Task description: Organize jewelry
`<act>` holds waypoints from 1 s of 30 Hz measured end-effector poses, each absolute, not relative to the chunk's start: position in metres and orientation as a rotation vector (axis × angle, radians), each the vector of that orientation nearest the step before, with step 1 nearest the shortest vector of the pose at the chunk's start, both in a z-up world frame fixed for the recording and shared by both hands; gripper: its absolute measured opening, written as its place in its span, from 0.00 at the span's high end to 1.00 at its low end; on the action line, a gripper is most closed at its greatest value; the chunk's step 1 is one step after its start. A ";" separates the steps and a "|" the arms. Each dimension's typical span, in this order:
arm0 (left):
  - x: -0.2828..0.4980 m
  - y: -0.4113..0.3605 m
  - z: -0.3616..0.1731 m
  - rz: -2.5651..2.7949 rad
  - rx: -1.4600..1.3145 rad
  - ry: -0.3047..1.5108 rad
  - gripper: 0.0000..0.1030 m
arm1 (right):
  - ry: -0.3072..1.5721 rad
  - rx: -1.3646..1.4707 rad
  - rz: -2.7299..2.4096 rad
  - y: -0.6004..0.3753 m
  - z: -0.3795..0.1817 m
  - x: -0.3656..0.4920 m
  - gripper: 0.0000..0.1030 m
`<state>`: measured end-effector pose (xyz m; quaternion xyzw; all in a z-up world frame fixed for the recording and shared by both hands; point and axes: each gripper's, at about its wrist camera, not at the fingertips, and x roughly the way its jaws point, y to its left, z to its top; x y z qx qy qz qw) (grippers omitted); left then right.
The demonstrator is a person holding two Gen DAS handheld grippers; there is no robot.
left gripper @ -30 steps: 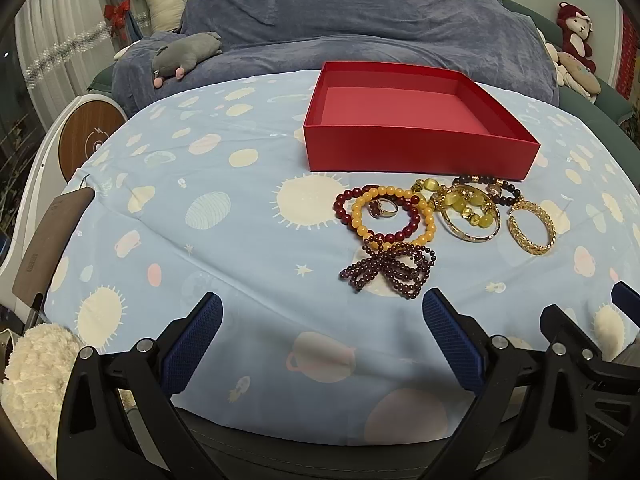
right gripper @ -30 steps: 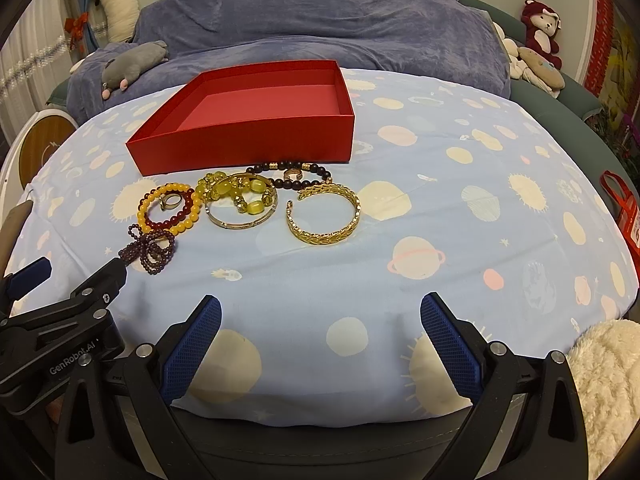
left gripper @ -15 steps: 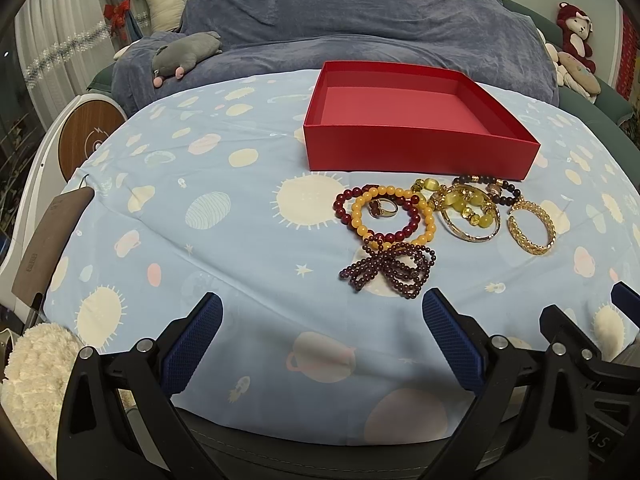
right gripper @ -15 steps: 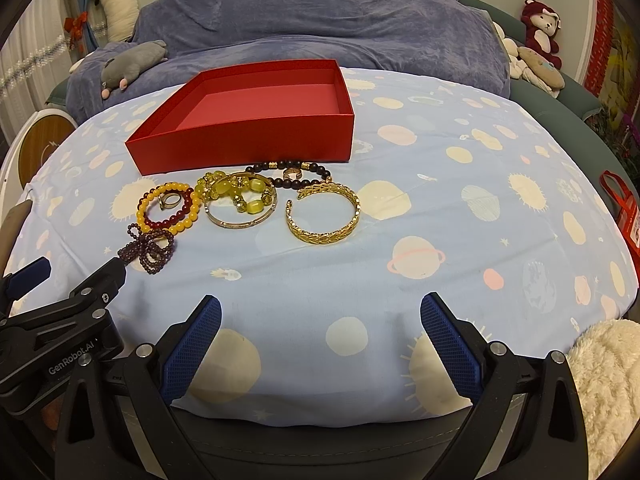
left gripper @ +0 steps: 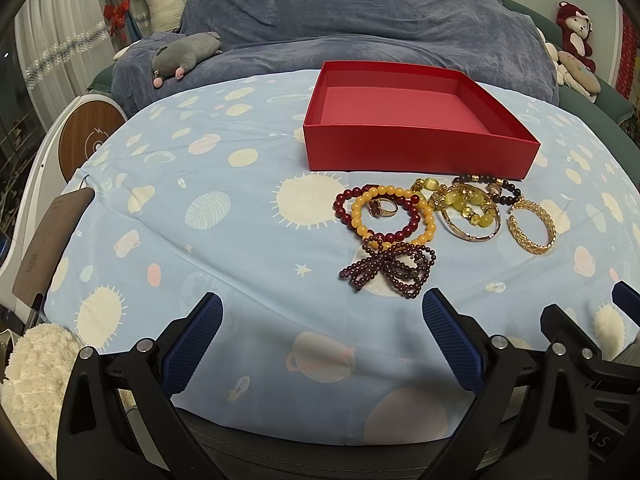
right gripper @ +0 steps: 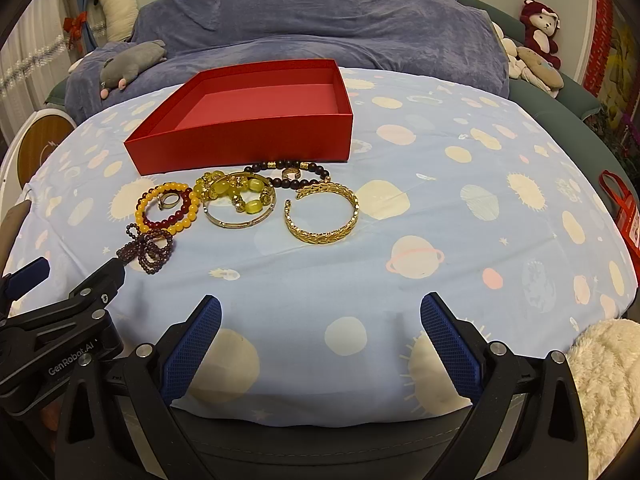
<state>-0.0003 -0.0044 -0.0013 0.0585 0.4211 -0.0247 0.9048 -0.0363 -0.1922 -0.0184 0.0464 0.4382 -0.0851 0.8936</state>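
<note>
An empty red box (left gripper: pixel 416 136) (right gripper: pixel 256 120) stands on a blue patterned cloth. In front of it lies a cluster of jewelry: a dark purple bead strand (left gripper: pixel 390 268) (right gripper: pixel 150 248), an orange bead bracelet (left gripper: pixel 394 216) (right gripper: pixel 168 208) over a dark red one with a ring inside, a yellow stone bracelet on a gold bangle (left gripper: pixel 470 212) (right gripper: pixel 240 200), a dark bead bracelet (left gripper: pixel 492 190) (right gripper: pixel 288 172), and a gold cuff (left gripper: pixel 532 226) (right gripper: pixel 322 216). My left gripper (left gripper: pixel 320 340) is open and empty near the front edge. My right gripper (right gripper: pixel 320 340) is open and empty beside it.
A grey-blue blanket and a grey plush (left gripper: pixel 184 54) lie behind the box. Stuffed toys (right gripper: pixel 538 40) sit at the back right. A round wooden disc (left gripper: pixel 88 140) is at the left. White fluffy fabric (right gripper: pixel 608 380) lies at the front right edge.
</note>
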 end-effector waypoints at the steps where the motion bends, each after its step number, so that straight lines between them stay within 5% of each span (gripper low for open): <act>1: 0.001 -0.003 -0.003 -0.053 0.119 0.873 0.07 | 0.909 0.096 -0.177 -0.192 -0.018 -0.036 0.07; 30: 0.001 -0.003 -0.003 -0.053 0.120 0.873 0.07 | 0.909 0.095 -0.178 -0.192 -0.019 -0.036 0.07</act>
